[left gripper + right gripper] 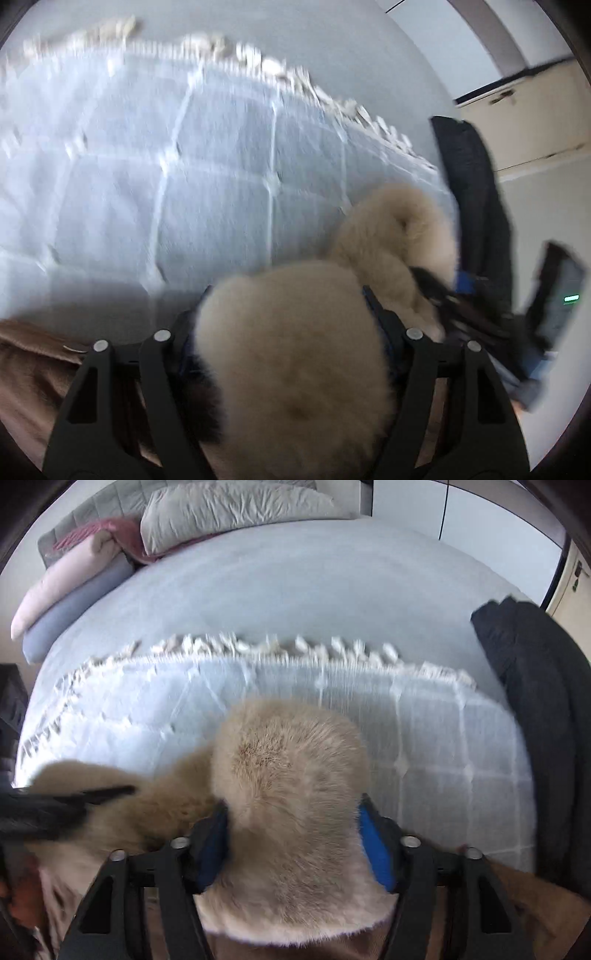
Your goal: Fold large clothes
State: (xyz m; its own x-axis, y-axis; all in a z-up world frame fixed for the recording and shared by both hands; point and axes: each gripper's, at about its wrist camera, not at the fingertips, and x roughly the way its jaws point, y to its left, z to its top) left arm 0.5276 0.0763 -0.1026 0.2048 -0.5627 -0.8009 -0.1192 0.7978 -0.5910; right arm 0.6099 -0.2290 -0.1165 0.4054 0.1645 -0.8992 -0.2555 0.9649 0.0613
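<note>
A large brown coat with a cream fur trim is held up over the bed. In the left wrist view, my left gripper (286, 295) is shut on the fur trim (295, 354), which bulges between the jaws and hides the fingertips; brown coat cloth (26, 365) hangs at lower left. My right gripper (439, 291) shows to the right, clamping the same trim. In the right wrist view, my right gripper (291, 805) is shut on the fur trim (291, 794), blue pads (373, 845) pressing its sides. My left gripper (74, 801) shows at the left on the fur.
A pale blue bed (295, 583) carries a white checked throw with tassels (424, 731). Pillows and rolled bedding (92, 565) lie at the head. A dark garment (535, 686) lies on the bed's right side, also in the left wrist view (472, 192). A cream cabinet (535, 118) stands beyond.
</note>
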